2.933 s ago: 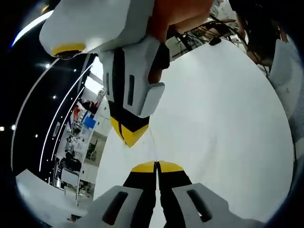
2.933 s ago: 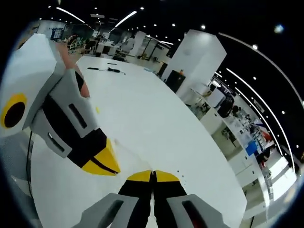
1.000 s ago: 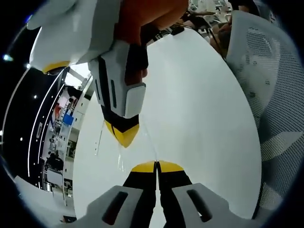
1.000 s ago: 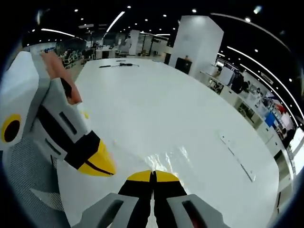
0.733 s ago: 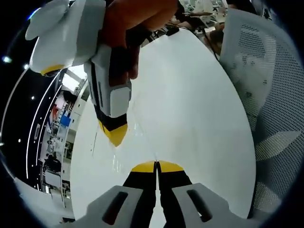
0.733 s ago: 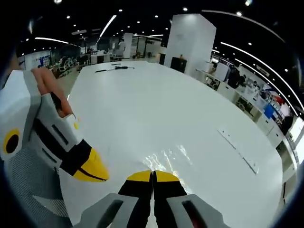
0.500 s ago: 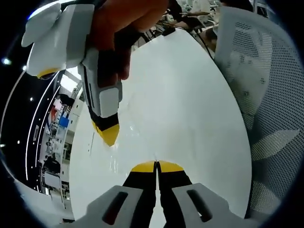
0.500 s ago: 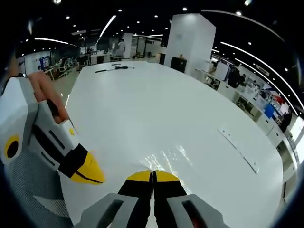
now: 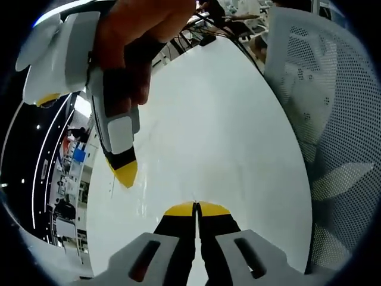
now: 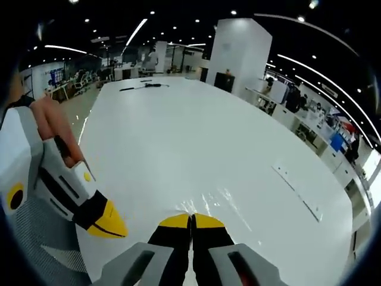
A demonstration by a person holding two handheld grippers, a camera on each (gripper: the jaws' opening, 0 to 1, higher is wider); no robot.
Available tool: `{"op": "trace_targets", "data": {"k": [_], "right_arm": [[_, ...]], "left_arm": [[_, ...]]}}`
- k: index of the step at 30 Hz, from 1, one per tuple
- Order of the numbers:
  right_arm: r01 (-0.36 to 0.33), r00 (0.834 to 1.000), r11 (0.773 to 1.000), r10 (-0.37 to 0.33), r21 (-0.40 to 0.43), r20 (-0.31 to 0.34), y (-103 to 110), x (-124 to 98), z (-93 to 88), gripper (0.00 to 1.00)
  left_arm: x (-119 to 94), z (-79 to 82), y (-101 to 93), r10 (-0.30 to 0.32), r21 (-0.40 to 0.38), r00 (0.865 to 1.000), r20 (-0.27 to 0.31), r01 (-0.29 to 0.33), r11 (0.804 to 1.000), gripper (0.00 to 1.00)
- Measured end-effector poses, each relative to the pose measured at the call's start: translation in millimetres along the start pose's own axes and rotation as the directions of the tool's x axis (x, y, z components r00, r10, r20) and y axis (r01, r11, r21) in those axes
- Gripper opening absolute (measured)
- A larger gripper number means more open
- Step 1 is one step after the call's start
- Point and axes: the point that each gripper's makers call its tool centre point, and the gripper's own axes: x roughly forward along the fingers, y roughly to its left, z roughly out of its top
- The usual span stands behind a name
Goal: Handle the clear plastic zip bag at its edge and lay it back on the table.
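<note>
Two tongs, both over a big white desk [image 10: 178, 131]. In the left gripper view, left tongs [image 9: 196, 207] at the bottom, yellow tips pressed together, with nothing clear to see between them. Up and to the left, right tongs [image 9: 125, 174] coming in, held by a hand [image 9: 140, 42], tips closed too. In the right gripper view, right tongs [image 10: 191, 219] at the bottom, tips pressed together. Just past those tips, the clear plastic zip bag [image 10: 220, 205], shiny and flat on the desk. Hard to tell if the tips pinch its edge. To the left, left tongs [image 10: 110, 226], closed, near the desk edge and apart from the bag. Far off on the desk, some dark tools [image 10: 143, 86]. Beside the desk, a white mesh chair [image 9: 321, 119].
</note>
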Motion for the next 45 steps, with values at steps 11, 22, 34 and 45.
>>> {"op": "trace_targets", "data": {"k": [11, 22, 34, 45], "right_arm": [[0.0, 1.0, 1.0, 0.0, -0.012, 0.001, 4.4, -6.1, 2.5, 0.0], [-0.015, 1.0, 0.999, 0.015, -0.029, 0.006, 8.9, -6.0, 0.9, 0.0], [-0.055, 0.998, 0.993, 0.051, -0.105, -0.044, 24.1, 1.8, -12.9, 0.0], [-0.119, 0.988, 0.961, 0.088, -0.25, -0.129, 44.8, 7.9, -25.6, 0.0]], "left_arm": [[-2.8, -3.4, 1.9, 0.001, 0.001, 1.0, -0.008, -0.001, 1.0, 0.0], [-4.5, -6.3, 14.1, 0.027, -0.026, 1.0, -0.013, -0.027, 0.999, 0.0], [-4.8, -7.8, 23.7, 0.043, -0.049, 0.999, -0.016, -0.043, 0.998, 0.0], [-0.9, -15.1, 30.3, 0.052, -0.059, 0.998, -0.03, -0.053, 0.997, 0.0]]}}
